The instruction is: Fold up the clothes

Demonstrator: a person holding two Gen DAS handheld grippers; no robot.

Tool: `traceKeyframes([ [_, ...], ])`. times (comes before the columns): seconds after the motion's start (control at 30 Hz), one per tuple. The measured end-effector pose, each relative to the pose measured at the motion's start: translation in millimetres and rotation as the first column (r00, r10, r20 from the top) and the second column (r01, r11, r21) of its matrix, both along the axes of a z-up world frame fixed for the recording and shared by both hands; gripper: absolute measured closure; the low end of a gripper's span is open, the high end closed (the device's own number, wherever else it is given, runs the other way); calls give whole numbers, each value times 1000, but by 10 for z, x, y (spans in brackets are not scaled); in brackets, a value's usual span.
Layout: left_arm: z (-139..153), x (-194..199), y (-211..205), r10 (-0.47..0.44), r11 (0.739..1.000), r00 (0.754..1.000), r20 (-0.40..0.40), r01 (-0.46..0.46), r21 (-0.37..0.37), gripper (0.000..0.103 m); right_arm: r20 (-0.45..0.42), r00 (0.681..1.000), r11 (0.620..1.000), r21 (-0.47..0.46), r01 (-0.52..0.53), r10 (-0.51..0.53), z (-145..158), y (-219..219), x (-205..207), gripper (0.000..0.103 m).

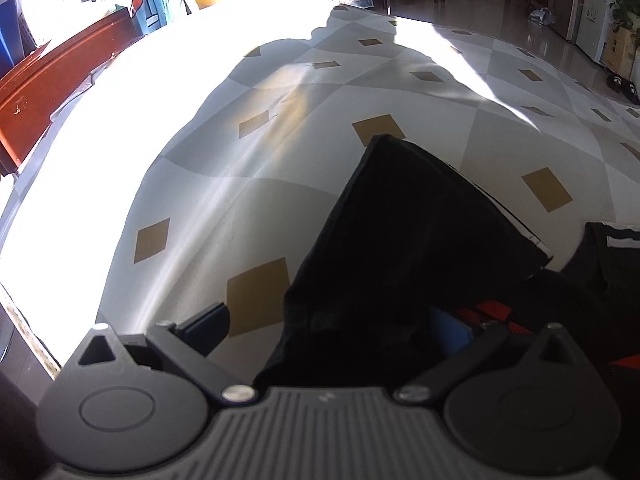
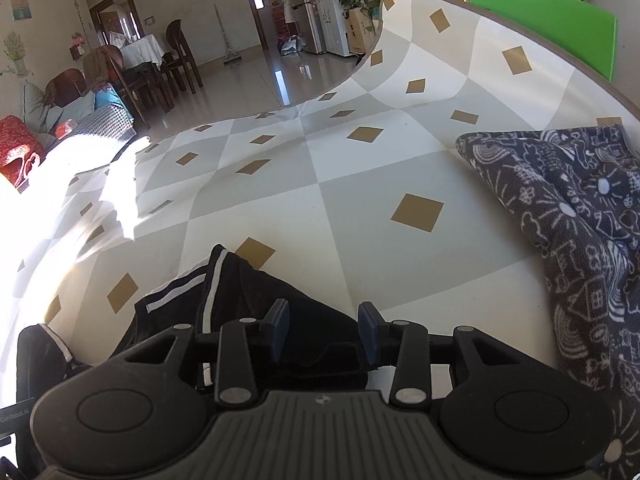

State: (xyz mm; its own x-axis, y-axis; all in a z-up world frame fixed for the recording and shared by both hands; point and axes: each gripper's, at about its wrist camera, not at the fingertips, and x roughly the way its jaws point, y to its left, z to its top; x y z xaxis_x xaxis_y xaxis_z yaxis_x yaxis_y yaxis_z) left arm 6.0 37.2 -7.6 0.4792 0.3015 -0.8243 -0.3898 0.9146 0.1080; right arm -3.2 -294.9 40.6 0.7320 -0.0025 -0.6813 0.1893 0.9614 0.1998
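Landmark: the black garment (image 2: 256, 312) with white side stripes, laid on the checked tablecloth (image 2: 360, 168).
Step in hand: a grasp at the near edge of the black garment is judged to be set up, ahead of a fold; no neat fold is seen yet.
Left gripper (image 1: 332, 330): its jaws are spread wide, with black cloth (image 1: 420, 232) draped up between them; whether the cloth is pinched cannot be told.
Right gripper (image 2: 322, 332): its jaws are parted to a middling gap, and the blue pads (image 2: 280, 330) are poised over the garment's near hem, nothing gripped.
Next move: both pairs of jaws are judged to need closing on the near edge, so that it can be lifted and carried over the far part; loose cloth may slip or bunch.
Other clothes: a dark patterned fleece (image 2: 568, 216) is heaped to the right of the black garment, well apart from it.
Containers: none is seen near the black garment; what lies beyond the table's far edge cannot be made out as a container.
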Motion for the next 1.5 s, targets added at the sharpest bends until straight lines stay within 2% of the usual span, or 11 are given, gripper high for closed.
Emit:
traceKeyframes([
  [0.17, 5, -55, -45, -23, 1000, 1000, -9, 23, 5, 0, 53, 993, 994, 7, -107, 107, 75, 190, -9, 60],
  [0.27, -4, -63, -49, -29, 1000, 1000, -11, 30, 7, 0, 67, 978, 979, 38, -202, 200, 95, 344, 14, 58],
  [0.53, -26, -31, -47, -37, 999, 999, -10, 37, -8, 0, 39, 929, 930, 11, -368, 368, 9, 745, 88, 57],
  [1.1, -87, 4, -24, -27, 999, 1000, -3, 27, -44, 0, -54, 878, 878, -33, -478, 476, -248, 1182, 503, 53],
  [1.27, -95, 13, -8, -22, 998, 1000, -2, 22, -53, 0, -130, 860, 863, -50, -502, 493, -426, 1318, 647, 52],
  [1.4, -96, 21, -8, -20, 998, 1000, 0, 20, -54, 0, -105, 859, 852, -112, -511, 501, -482, 1368, 634, 53],
  [1.5, -95, 34, -3, -15, 998, 1000, 1, 15, -62, 0, -106, 862, 846, -168, -506, 495, -494, 1405, 646, 66],
])
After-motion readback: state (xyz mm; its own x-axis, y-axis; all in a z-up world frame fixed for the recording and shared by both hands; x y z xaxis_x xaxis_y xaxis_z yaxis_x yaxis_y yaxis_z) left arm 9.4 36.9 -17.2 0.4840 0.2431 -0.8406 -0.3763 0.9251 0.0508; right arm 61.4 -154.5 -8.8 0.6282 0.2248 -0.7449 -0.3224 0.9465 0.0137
